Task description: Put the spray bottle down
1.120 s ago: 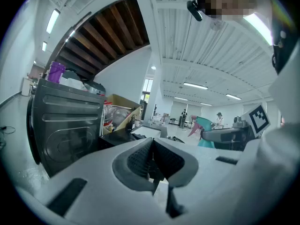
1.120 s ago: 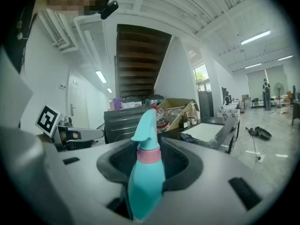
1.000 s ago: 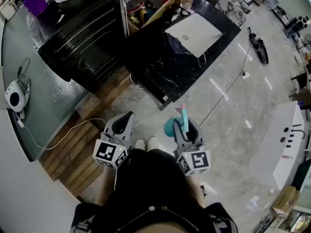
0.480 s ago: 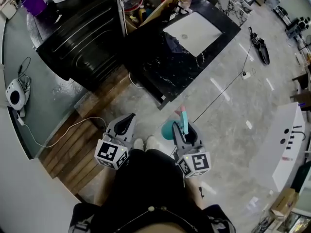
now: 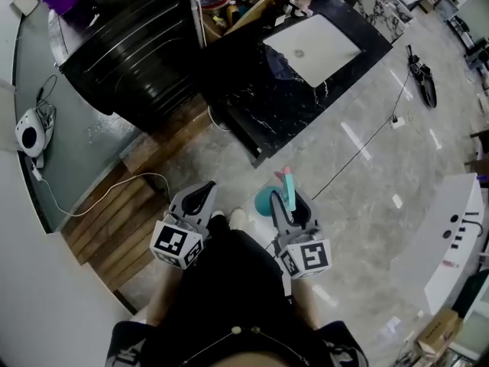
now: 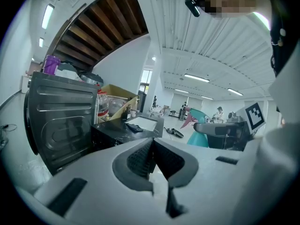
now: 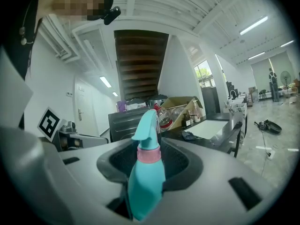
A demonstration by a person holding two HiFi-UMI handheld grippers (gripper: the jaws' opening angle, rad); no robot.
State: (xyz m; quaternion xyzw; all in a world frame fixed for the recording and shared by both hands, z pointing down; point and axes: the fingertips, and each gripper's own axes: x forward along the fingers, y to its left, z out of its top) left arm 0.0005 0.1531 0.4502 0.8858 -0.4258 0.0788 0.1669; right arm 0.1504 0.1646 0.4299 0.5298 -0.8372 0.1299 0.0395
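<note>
**Carrying stage, both grippers short of the furniture.** The pale floor point(image 5: 367, 189) lies under and ahead of both grippers. Across it, well ahead of them, stands the black marble counter point(image 5: 298, 109), with a white sheet point(image 5: 313, 48) on its far part. We judge this counter the likely place for setting down. A dark ribbed cabinet point(image 5: 126, 52) stands ahead and to the left of the left gripper.

The right gripper point(image 7: 150, 161) is clamped on the teal spray bottle point(image 7: 146, 186). Its jaws stand fairly wide because the bottle's body fills the gap between the pads. The bottle is upright, with its pink collar and trigger head above the jaws. We read this as a carrying hold that keeps the base ready to meet a surface. The bottle therefore hangs over the floor and is not yet put down.

The left gripper point(image 6: 152, 156), just beside the right one, has its jaws pressed together with nothing between them. We judge it idle.

**Hidden or unclear.**
- The bottle's base lies below the jaws in the right gripper view, and the gripper covers much of the bottle's body in the head view, so we cannot tell how full it is.
- The hands are hidden behind the marker cubes and dark clothing.
- The near part of the counter is too dark to judge whether it is bare.
- The contents of the cardboard box point(image 5: 252, 10) beyond the counter are too small to name.
</note>
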